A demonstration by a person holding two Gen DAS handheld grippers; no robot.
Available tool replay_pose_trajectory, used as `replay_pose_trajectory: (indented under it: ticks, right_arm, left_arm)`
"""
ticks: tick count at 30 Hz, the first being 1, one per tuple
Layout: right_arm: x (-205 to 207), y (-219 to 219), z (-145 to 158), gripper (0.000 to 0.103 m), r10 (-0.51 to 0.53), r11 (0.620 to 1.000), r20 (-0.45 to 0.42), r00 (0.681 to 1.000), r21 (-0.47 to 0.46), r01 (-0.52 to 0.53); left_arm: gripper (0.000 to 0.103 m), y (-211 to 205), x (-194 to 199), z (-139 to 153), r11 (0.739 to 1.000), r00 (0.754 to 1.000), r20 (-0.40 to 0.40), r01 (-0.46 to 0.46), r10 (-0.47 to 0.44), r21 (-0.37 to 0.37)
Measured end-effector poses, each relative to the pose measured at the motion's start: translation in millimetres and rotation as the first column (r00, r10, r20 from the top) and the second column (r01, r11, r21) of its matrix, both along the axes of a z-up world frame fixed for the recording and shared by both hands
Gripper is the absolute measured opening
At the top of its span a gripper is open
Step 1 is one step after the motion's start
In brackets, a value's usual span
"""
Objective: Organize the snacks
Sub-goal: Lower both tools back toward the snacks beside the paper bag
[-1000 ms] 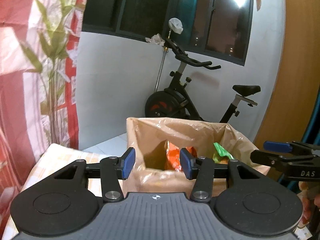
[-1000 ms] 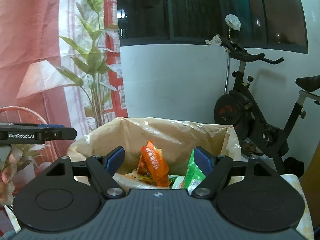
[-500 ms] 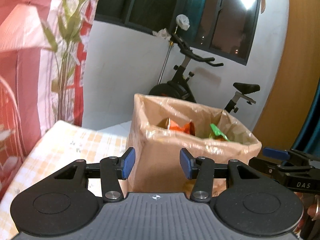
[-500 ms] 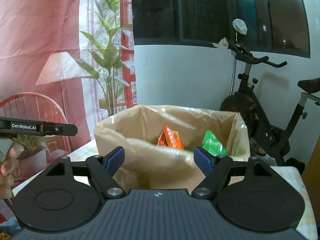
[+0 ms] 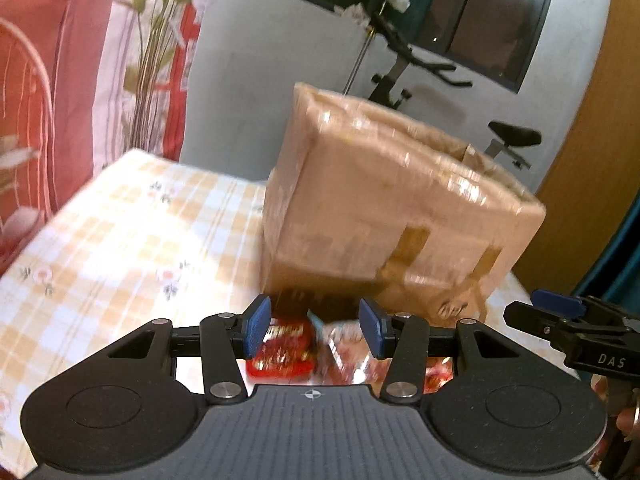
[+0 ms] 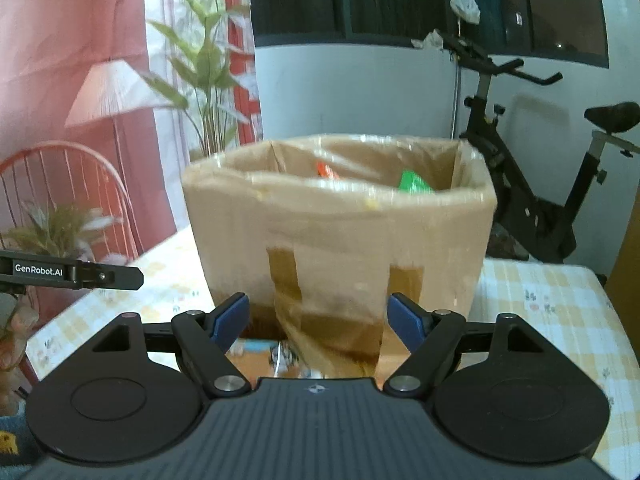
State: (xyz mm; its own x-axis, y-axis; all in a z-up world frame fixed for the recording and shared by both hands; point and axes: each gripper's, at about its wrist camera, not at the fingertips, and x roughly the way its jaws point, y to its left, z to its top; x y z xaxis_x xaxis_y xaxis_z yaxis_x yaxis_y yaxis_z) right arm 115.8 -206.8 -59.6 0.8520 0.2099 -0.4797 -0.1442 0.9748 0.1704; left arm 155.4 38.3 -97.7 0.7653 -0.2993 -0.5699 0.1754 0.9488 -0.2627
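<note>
A tan cardboard box (image 5: 392, 216) lined with plastic stands on the checked tablecloth (image 5: 132, 224). In the right wrist view the box (image 6: 340, 236) shows an orange packet (image 6: 325, 169) and a green packet (image 6: 414, 181) poking above its rim. My left gripper (image 5: 314, 326) is open and empty, low in front of the box, over a red snack packet (image 5: 282, 350) and a clear wrapped packet (image 5: 348, 354) on the table. My right gripper (image 6: 318, 320) is open and empty, facing the box's front. Blurred snack packets (image 6: 280, 354) lie below it.
An exercise bike (image 6: 536, 168) stands behind the table by the white wall. A plant (image 6: 208, 92) and red curtain are at the left. The right gripper's tip (image 5: 568, 320) shows at the left wrist view's right edge; the left gripper's side (image 6: 72, 274) shows in the right wrist view.
Both grippers have pulled back and dropped from over the box's opening to in front of its base. Snack packets on the table have come into view. Both stay open.
</note>
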Motion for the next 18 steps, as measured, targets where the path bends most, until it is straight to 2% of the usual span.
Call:
replay_pose_trajectory:
  ticks: [6,14,18]
  right_arm:
    - [1,11,-33,0.079,0.041,0.999,-0.119,0.992,0.02,-0.038]
    - [8,49,-75,0.079,0.168,0.982,-0.271,0.948,-0.037,-0.185]
    - [12,68,-89,0.079,0.239,0.962,-0.305,0.922,-0.051,-0.267]
  left_arm:
    - [0.051,5,-4,-21,1.0,0.999,-0.046,-0.009,0.009,0.004]
    - [0.051,5,-5,-39,1.0,0.996,-0.093,-0.015,0.015,0.007]
    - [0.051,6,-7,-44,1.0,0.995,-0.101,-0.011,0.012,0.007]
